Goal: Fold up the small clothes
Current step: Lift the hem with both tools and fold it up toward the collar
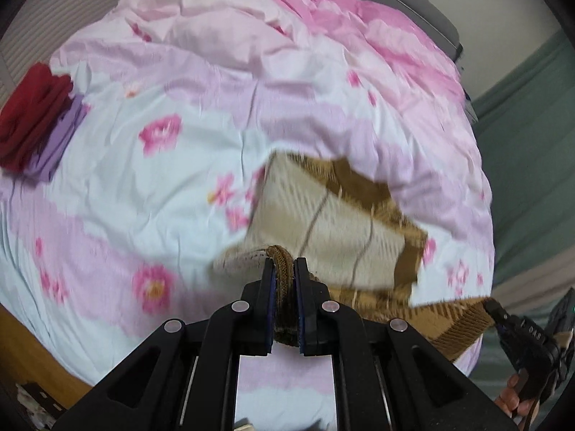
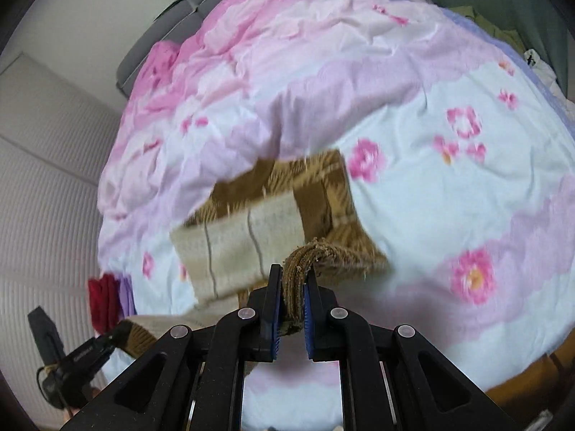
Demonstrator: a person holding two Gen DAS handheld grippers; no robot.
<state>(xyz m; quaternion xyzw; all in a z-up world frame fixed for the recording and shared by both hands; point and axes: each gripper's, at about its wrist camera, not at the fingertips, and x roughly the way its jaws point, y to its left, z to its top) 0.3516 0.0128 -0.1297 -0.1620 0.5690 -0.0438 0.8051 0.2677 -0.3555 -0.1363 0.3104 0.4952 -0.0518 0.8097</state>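
A brown and cream plaid knitted garment (image 1: 334, 215) lies partly on the floral duvet (image 1: 143, 186) and is lifted at its near edge. My left gripper (image 1: 285, 265) is shut on a bunched brown corner of it. My right gripper (image 2: 291, 273) is shut on the other brown corner; the garment (image 2: 244, 230) hangs between the two. The right gripper also shows at the lower right of the left wrist view (image 1: 503, 319), and the left gripper at the lower left of the right wrist view (image 2: 107, 341). The far part of the garment is blurred.
A folded stack of a red cloth (image 1: 32, 115) on a purple cloth (image 1: 61, 136) sits at the duvet's left edge; it also shows in the right wrist view (image 2: 104, 298). A grey headboard (image 1: 406, 3) is at the back. A wooden bed edge (image 1: 32, 355) runs below.
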